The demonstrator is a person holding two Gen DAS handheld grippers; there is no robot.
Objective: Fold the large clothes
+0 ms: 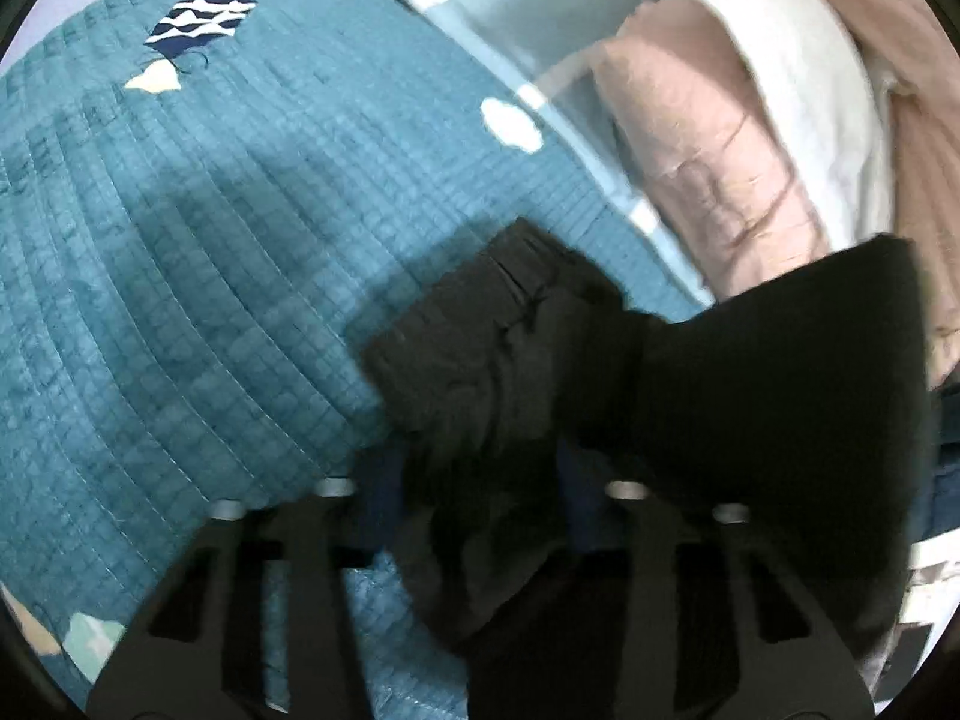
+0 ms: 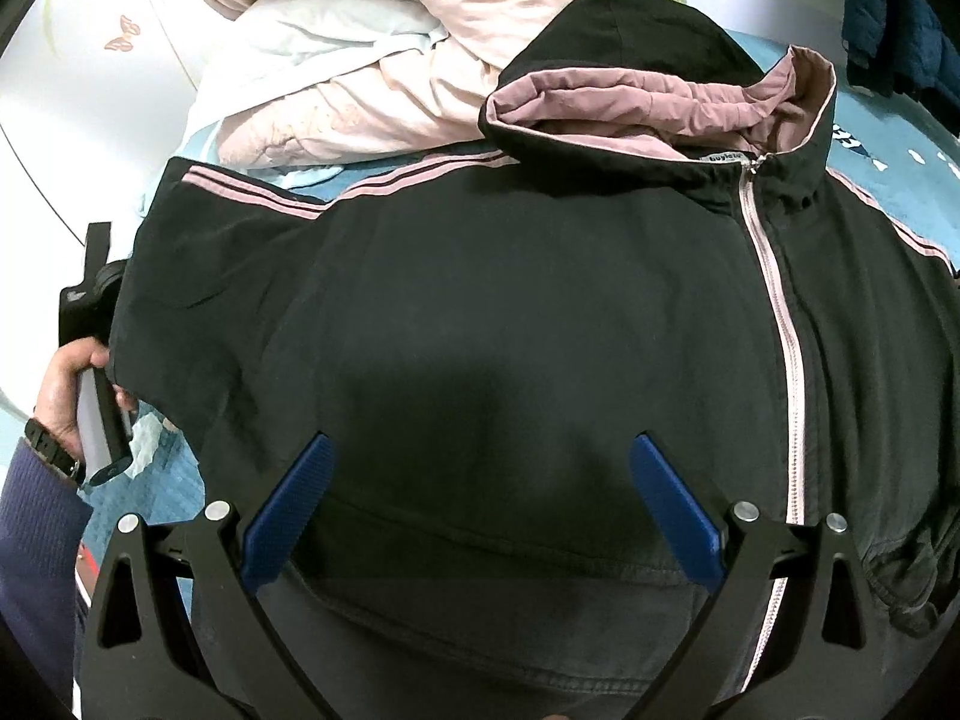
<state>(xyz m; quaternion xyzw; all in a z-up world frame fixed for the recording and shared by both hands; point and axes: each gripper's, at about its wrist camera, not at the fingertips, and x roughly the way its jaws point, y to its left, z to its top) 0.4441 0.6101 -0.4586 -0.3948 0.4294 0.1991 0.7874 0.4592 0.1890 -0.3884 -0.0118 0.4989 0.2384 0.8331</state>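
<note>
While the black jacket (image 2: 528,312) lay spread flat on the teal quilt (image 1: 180,300), filling the middle of the right wrist view, its pink zipper (image 2: 780,324) ran from the collar at the upper right down to the lower edge, so the long axis went up and down the frame. The right gripper (image 2: 480,510) stood wide open above the hem with nothing between its blue pads (image 2: 288,510). The left gripper (image 1: 480,480) was closed on the sleeve cuff (image 1: 480,330), which bunched out beyond its tips. This gripper, at the left edge of the right view, was nearer to the sleeve, so the sleeve probably had to be folded inward toward the zipper. Pink bedding (image 2: 372,60) lay beyond the hood (image 2: 630,78).
</note>
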